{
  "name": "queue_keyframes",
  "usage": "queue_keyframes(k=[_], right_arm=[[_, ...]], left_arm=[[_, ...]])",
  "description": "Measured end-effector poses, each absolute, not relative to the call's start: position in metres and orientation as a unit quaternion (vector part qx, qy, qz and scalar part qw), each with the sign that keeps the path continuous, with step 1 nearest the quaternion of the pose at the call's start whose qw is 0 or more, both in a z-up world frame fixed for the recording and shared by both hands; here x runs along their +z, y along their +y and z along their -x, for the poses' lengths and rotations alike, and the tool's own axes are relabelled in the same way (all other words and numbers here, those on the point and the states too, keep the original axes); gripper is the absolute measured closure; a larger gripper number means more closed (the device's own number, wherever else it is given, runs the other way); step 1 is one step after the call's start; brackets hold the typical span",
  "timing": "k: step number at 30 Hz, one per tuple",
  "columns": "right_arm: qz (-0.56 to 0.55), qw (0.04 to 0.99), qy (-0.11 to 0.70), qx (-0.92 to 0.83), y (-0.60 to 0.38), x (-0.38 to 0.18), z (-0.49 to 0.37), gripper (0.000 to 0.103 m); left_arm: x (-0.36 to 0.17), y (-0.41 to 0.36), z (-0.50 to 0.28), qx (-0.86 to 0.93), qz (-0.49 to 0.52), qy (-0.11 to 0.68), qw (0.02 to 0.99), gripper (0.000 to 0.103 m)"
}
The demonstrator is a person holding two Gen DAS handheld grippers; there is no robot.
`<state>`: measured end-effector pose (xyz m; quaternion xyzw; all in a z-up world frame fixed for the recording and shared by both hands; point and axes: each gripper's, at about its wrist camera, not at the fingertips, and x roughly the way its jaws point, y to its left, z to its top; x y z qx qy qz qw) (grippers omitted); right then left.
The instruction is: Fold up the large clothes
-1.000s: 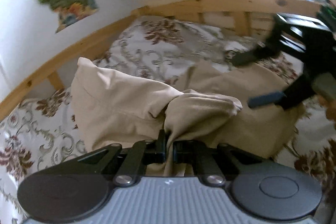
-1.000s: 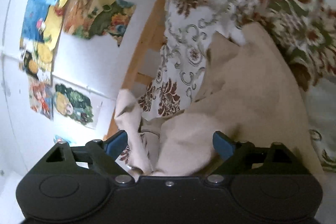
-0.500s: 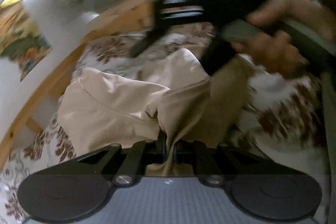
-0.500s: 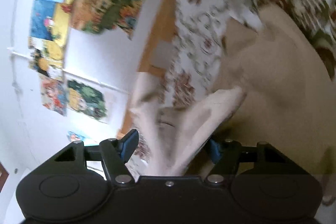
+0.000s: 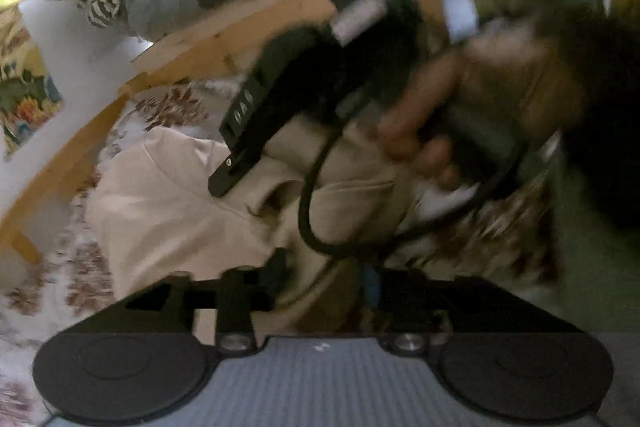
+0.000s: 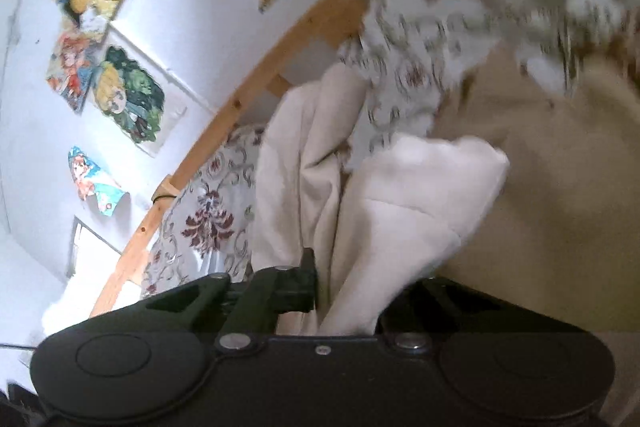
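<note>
Half folded: right hand-held gripper [image 6: 320, 291] clamped on bunched beige cotton garment [image 6: 400, 211], left hand-held gripper [image 5: 324, 279] opening around it, flattening on floral bed [image 6: 208, 223] left.

floral bedspread [image 6: 208, 223], wooden bed frame [image 6: 224, 131], colourful posters [image 6: 128, 99] on white wall [image 6: 36, 147]

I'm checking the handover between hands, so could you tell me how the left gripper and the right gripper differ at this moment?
The left gripper has its jaws apart and opening, beige garment lying loose between them; the right gripper is clamped shut on a bunched fold of that garment. The left gripper's body is grey and ribbed; the right gripper's is black. Both work the same garment over the floral bedspread.
</note>
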<state>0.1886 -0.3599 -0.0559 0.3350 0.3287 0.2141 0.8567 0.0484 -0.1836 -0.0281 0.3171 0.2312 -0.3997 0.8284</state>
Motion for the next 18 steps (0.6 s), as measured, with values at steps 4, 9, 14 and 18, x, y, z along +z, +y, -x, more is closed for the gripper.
queue_keyframes(k=[4,9,14,18], right_arm=[[-0.289,0.891,0.302,0.175,-0.365,-0.045,-0.185,0.1],[-0.289,0.909,0.278,0.116,-0.394,-0.04,-0.18,0.102],[-0.221,0.928,0.289,0.085,-0.393,-0.045,-0.18,0.102],[-0.169,0.939,0.29,0.071,-0.384,-0.046,-0.181,0.102]], left_arm=[[-0.008,-0.155,-0.055,-0.42,-0.243,0.23,0.843,0.037],[0.019,-0.104,-0.083,-0.386,-0.094,0.241,0.885,0.028],[0.021,-0.091,-0.135,-0.284,-0.045,0.276,0.917,0.029],[-0.001,-0.089,-0.176,-0.249,-0.052,0.345,0.904,0.032]])
